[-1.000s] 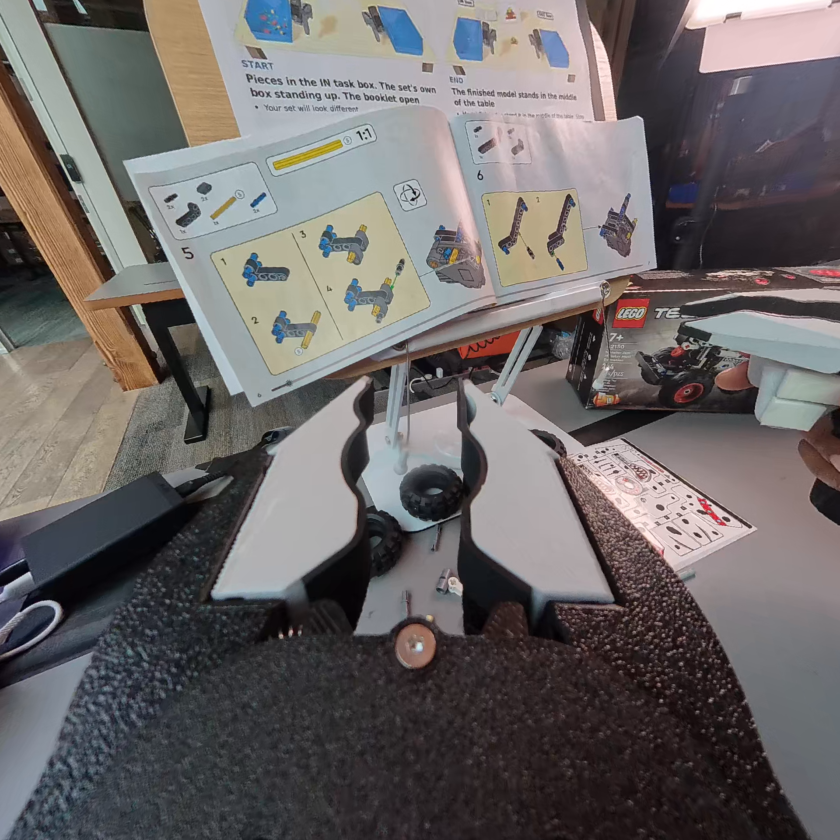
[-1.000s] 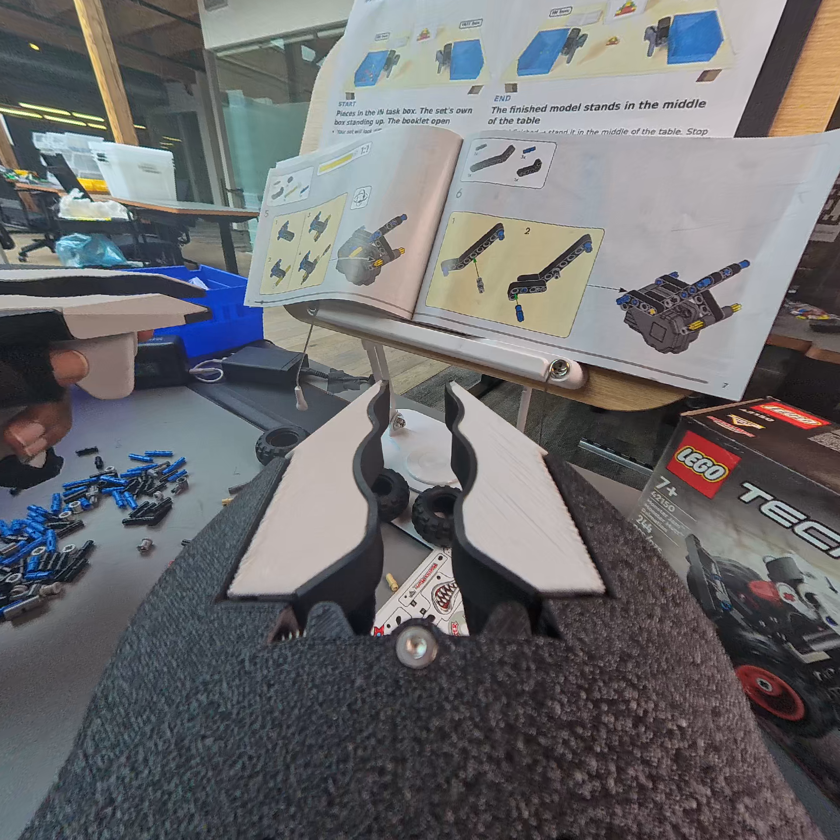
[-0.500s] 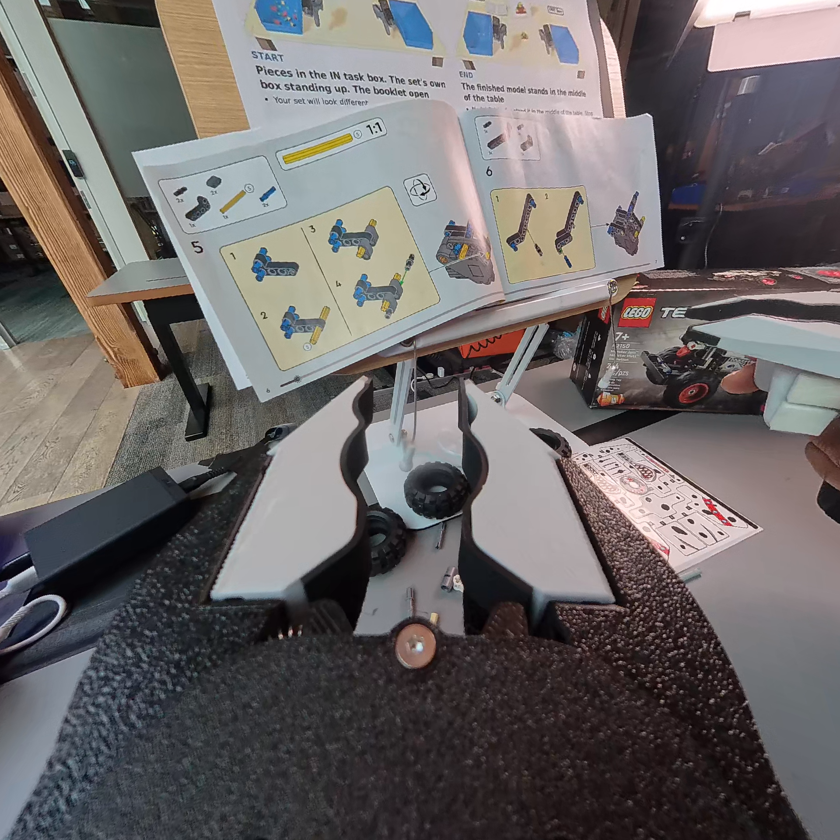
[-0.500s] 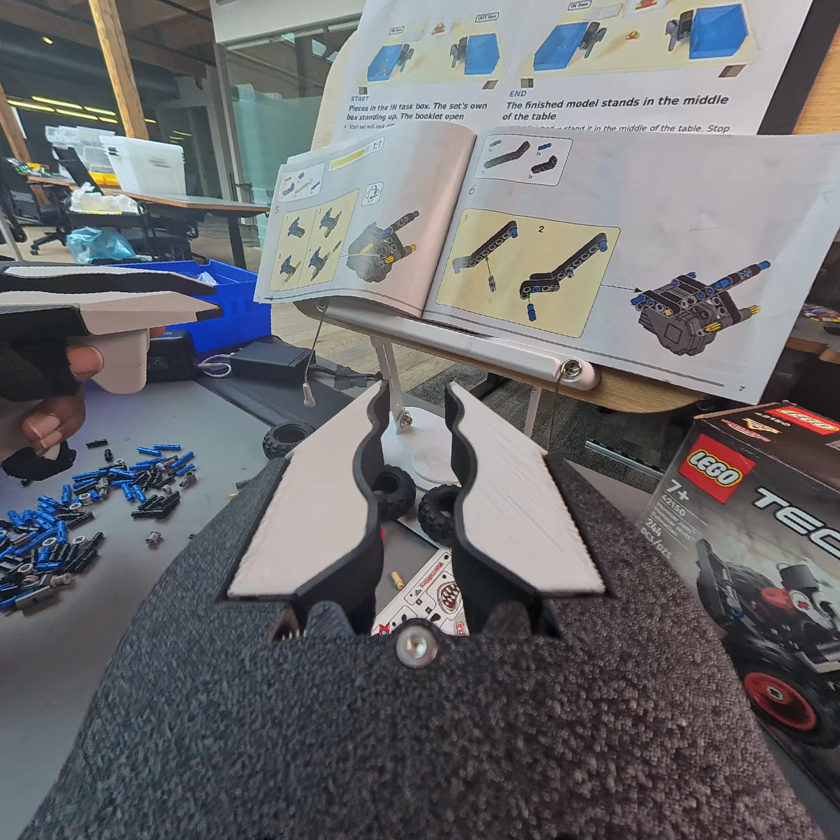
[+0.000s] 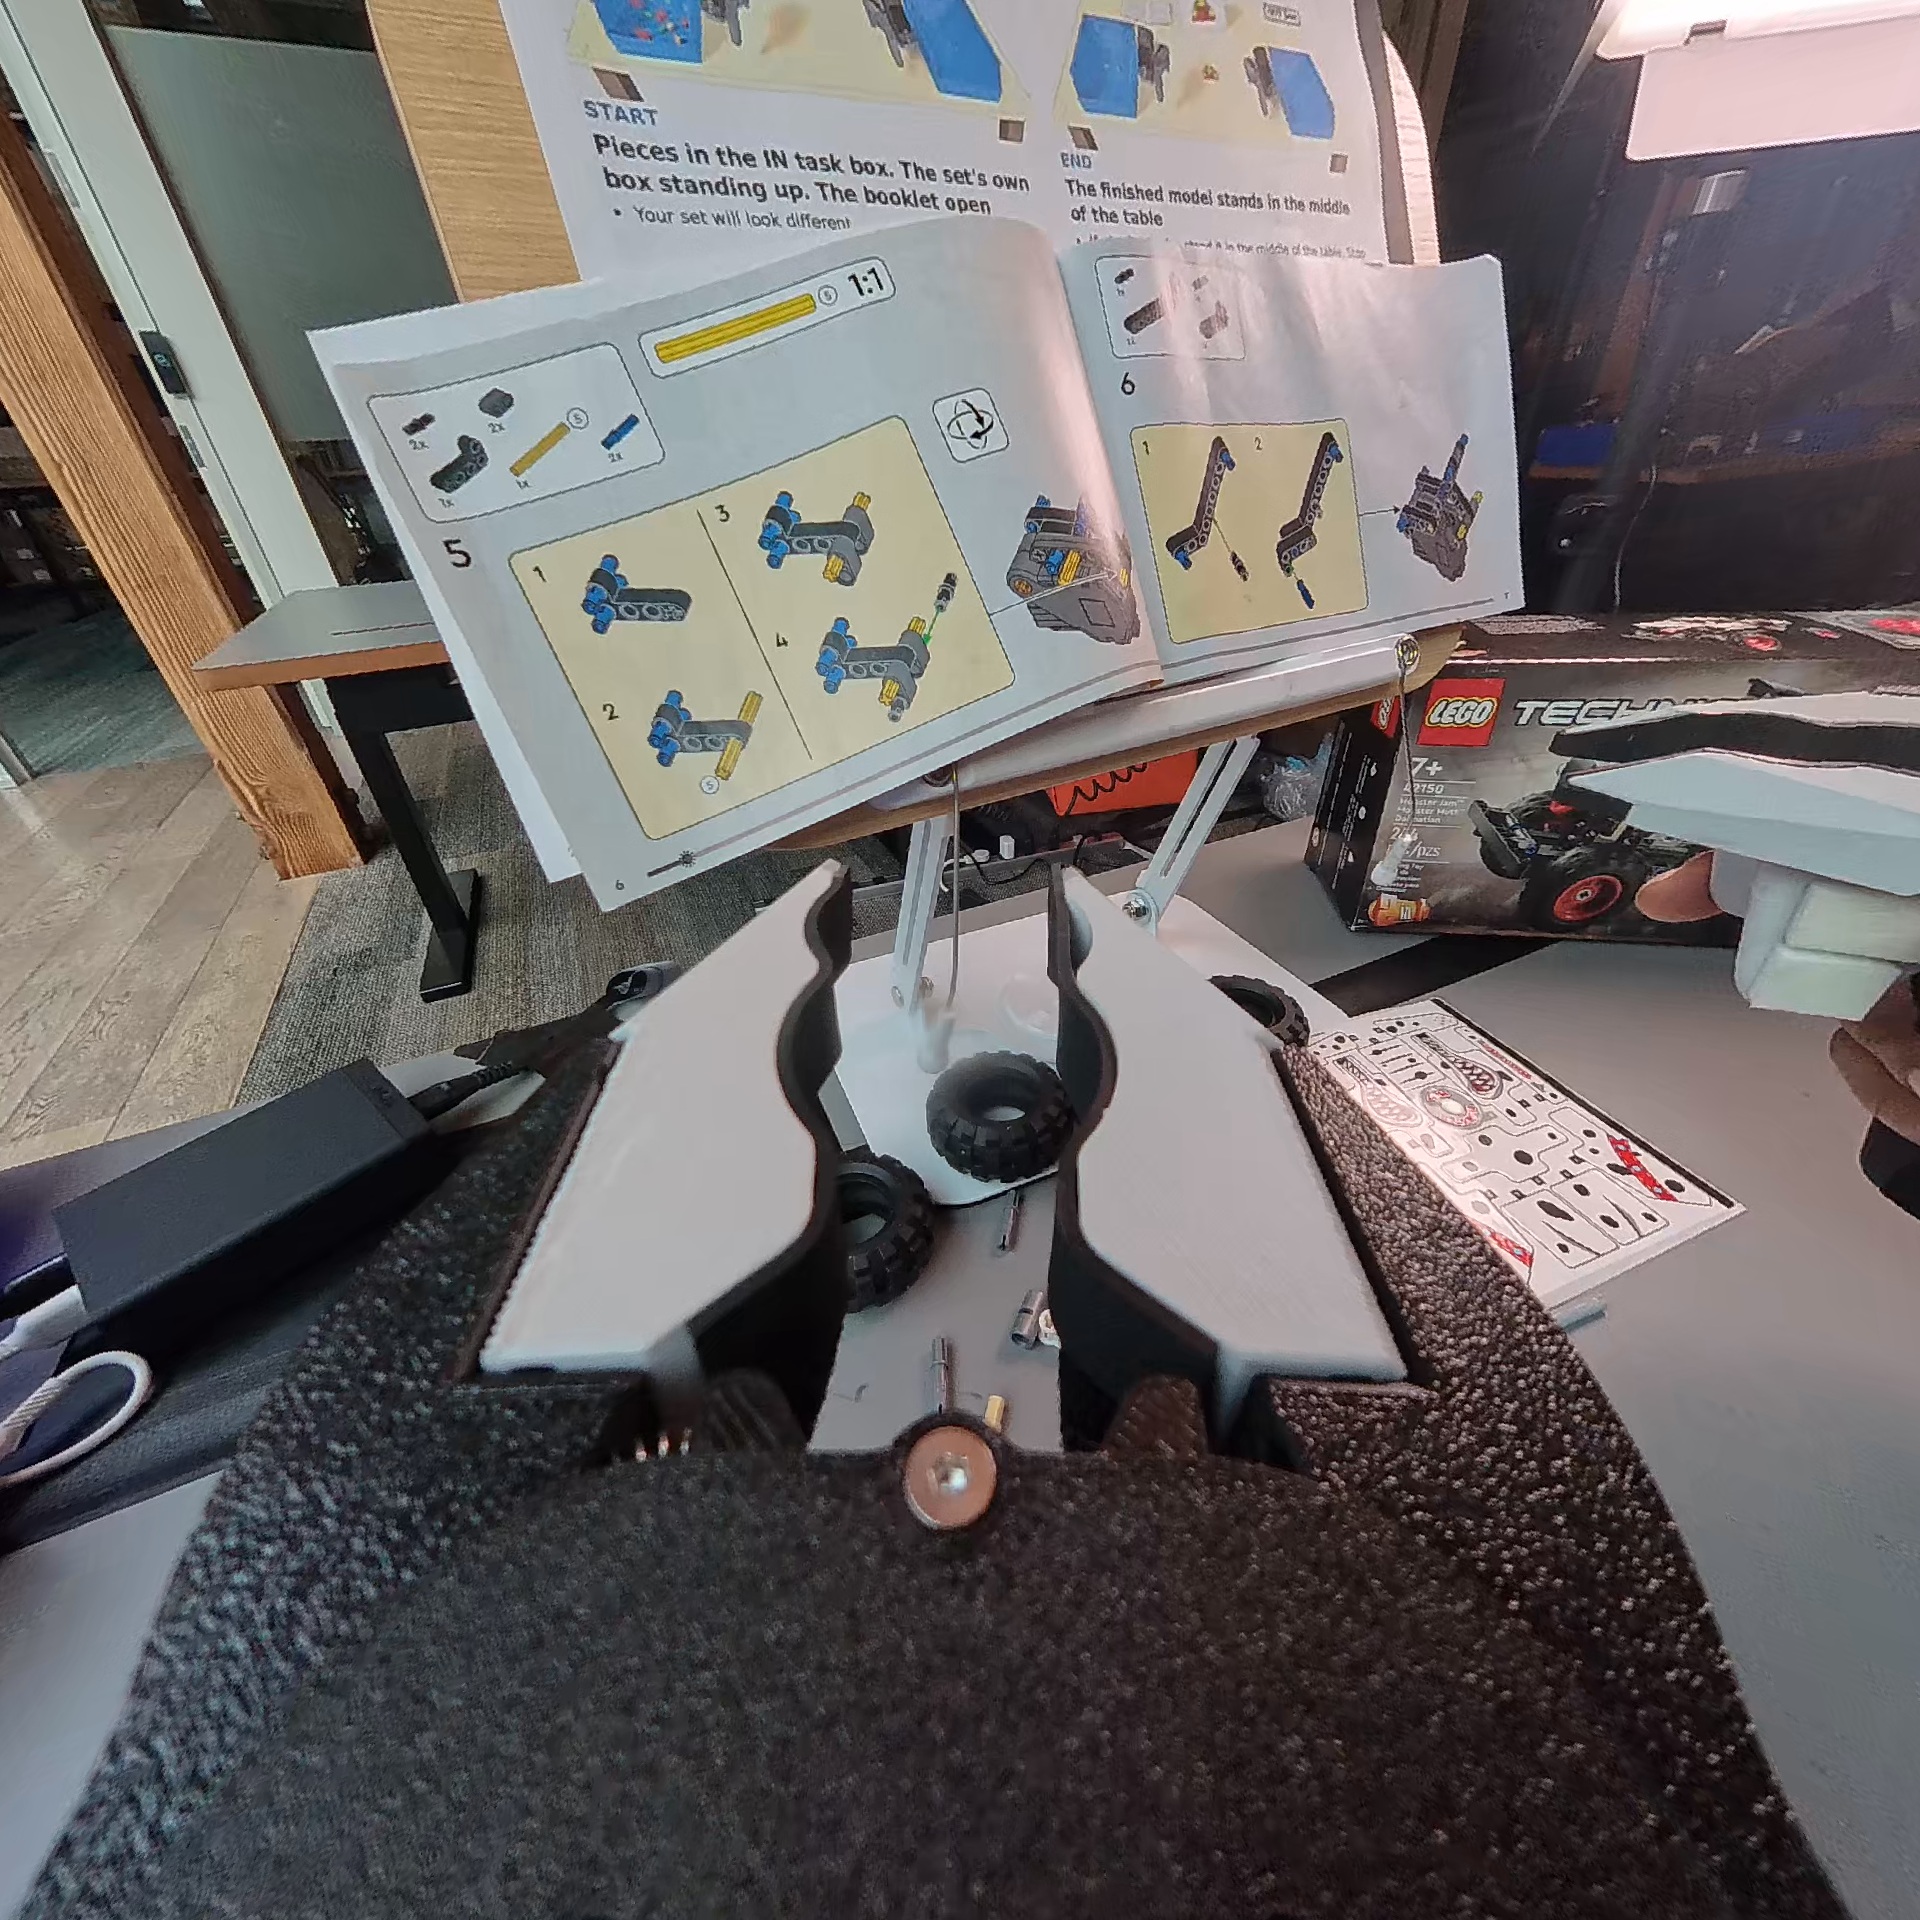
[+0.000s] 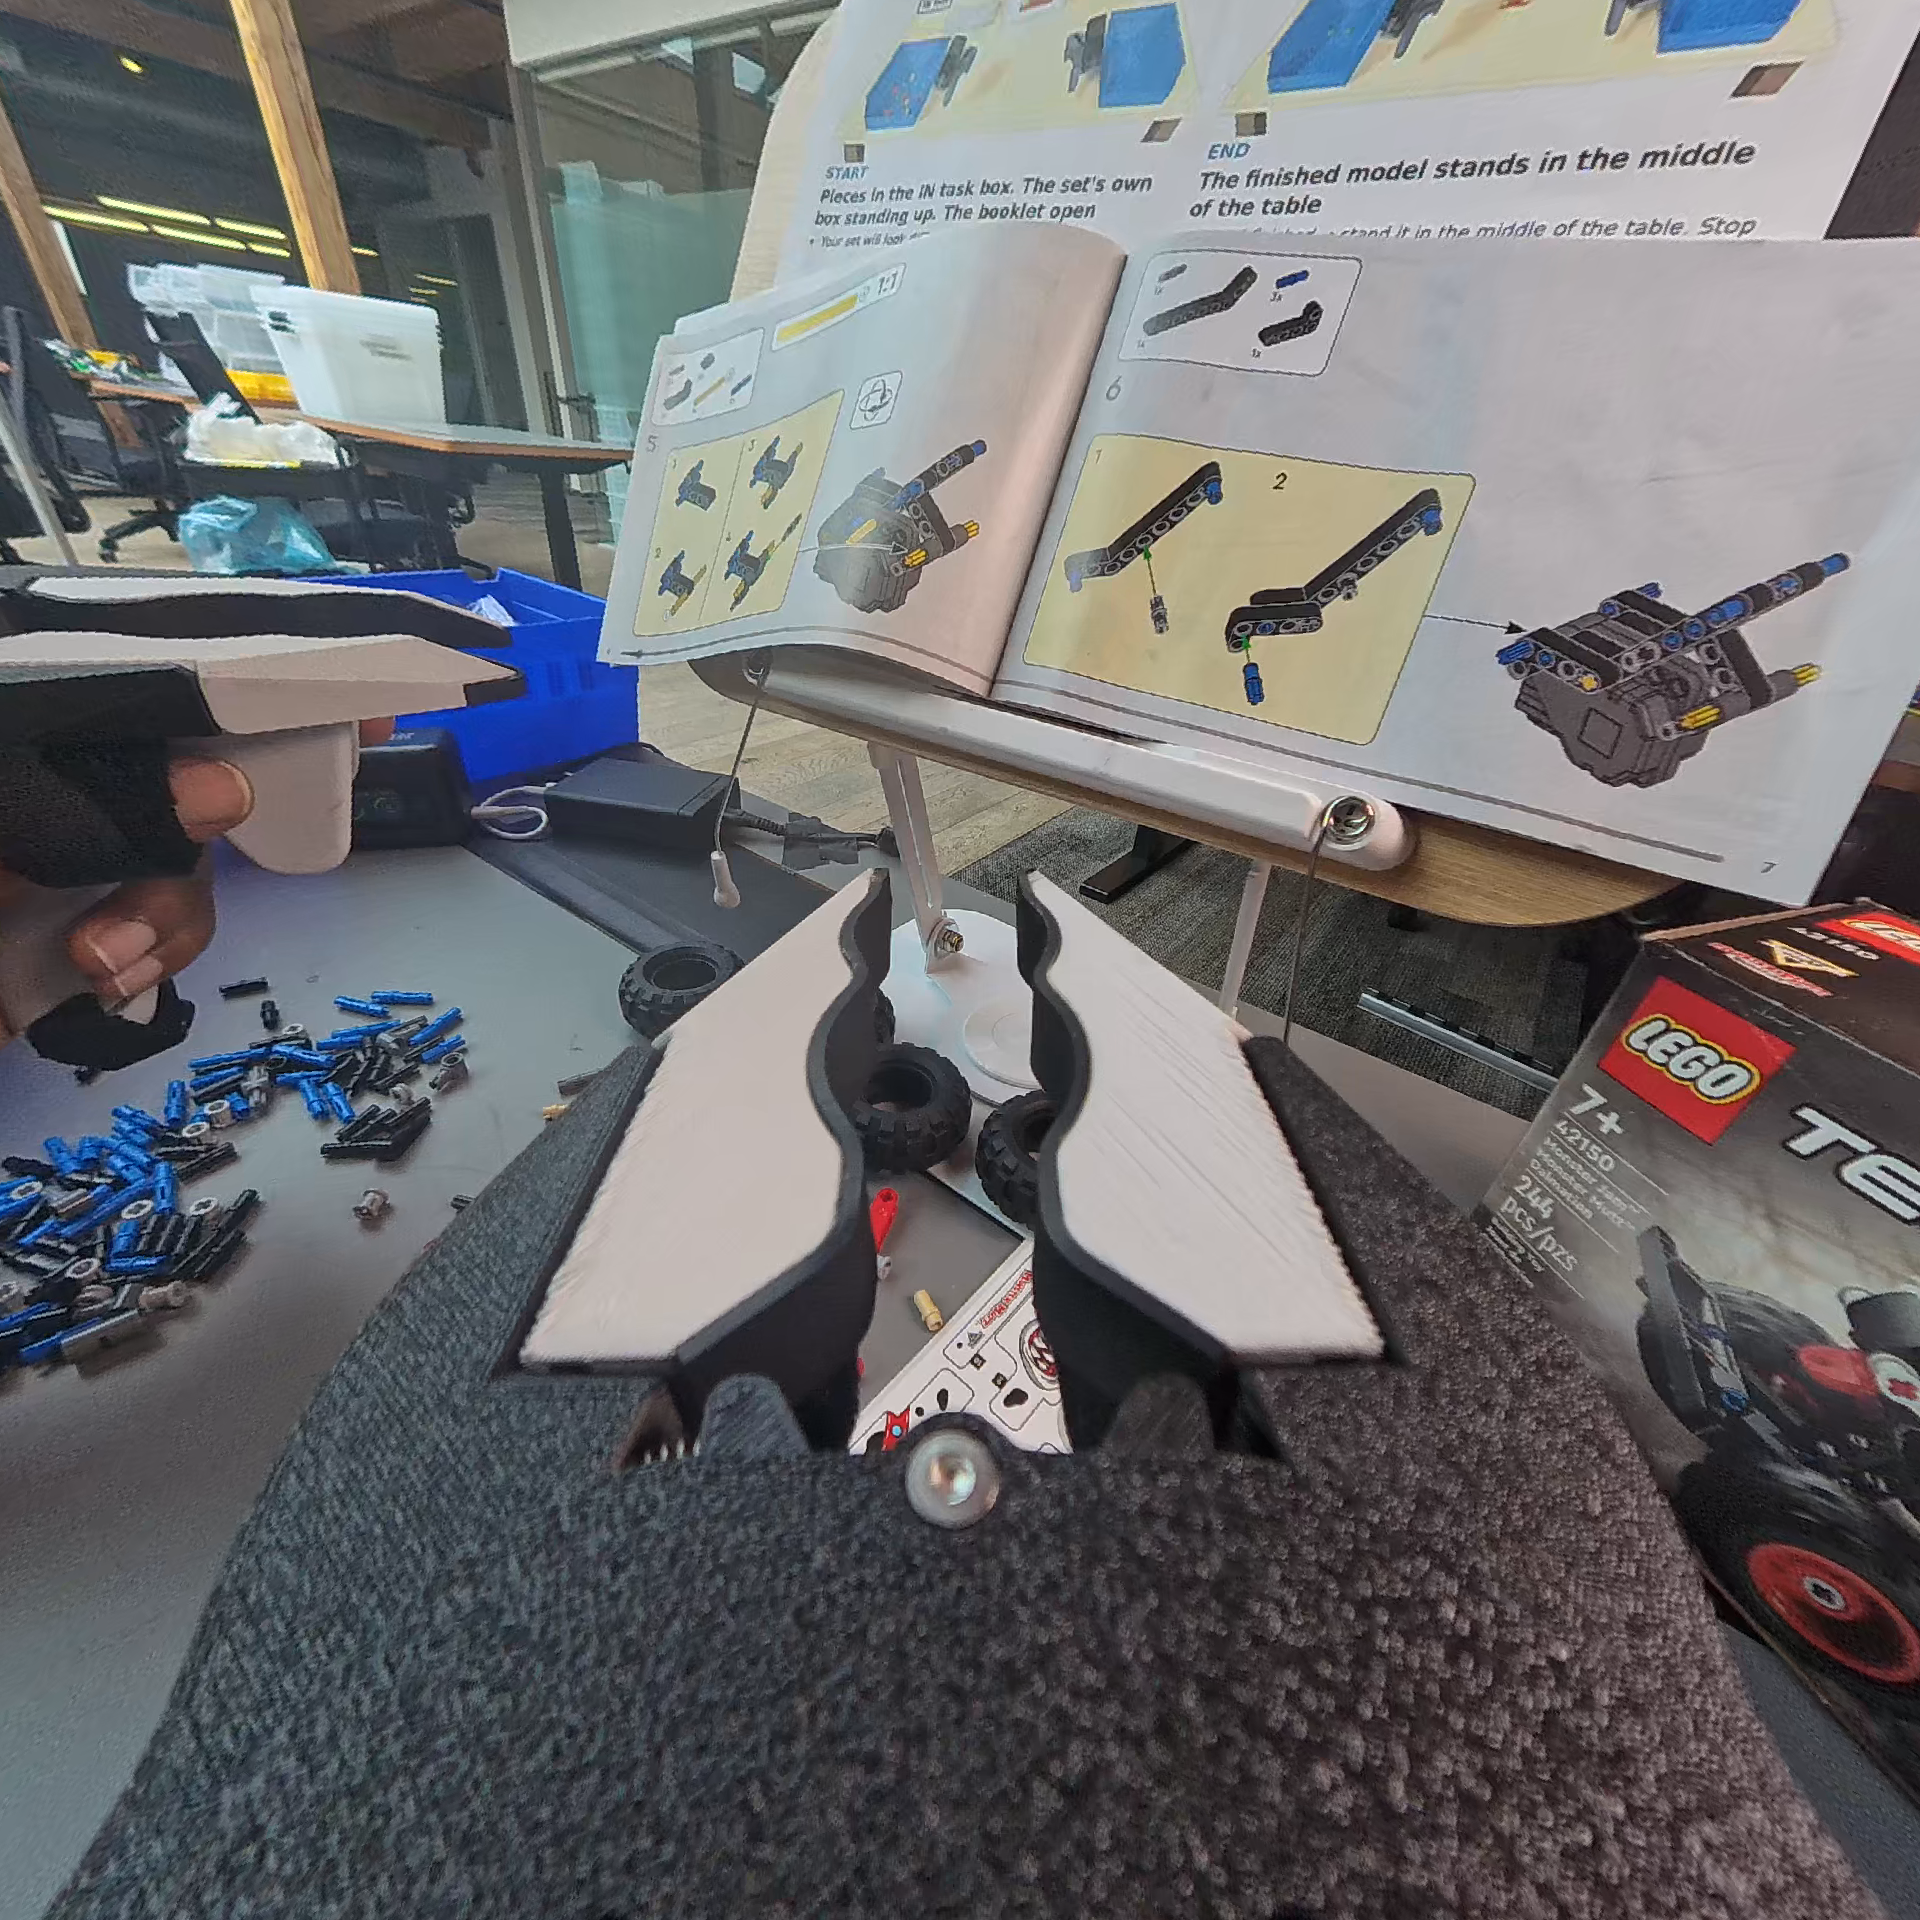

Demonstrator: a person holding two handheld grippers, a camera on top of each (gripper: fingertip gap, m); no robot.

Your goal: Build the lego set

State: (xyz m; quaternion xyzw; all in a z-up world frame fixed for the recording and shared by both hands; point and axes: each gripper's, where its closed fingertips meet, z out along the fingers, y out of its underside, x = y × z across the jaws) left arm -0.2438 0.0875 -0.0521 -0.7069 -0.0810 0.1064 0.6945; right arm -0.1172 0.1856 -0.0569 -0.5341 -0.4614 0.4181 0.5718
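We hold both tools, left tool (image 5: 948,914) and right tool (image 6: 954,894), narrowly parted and empty before the instruction booklet (image 6: 1299,499), reading it; loose pins (image 6: 187,1143) lie left of its stand.

Left gripper (image 5: 948,914) and right gripper (image 6: 954,894): white fingers edged in wavy black, speckled black housing, central silver screw.
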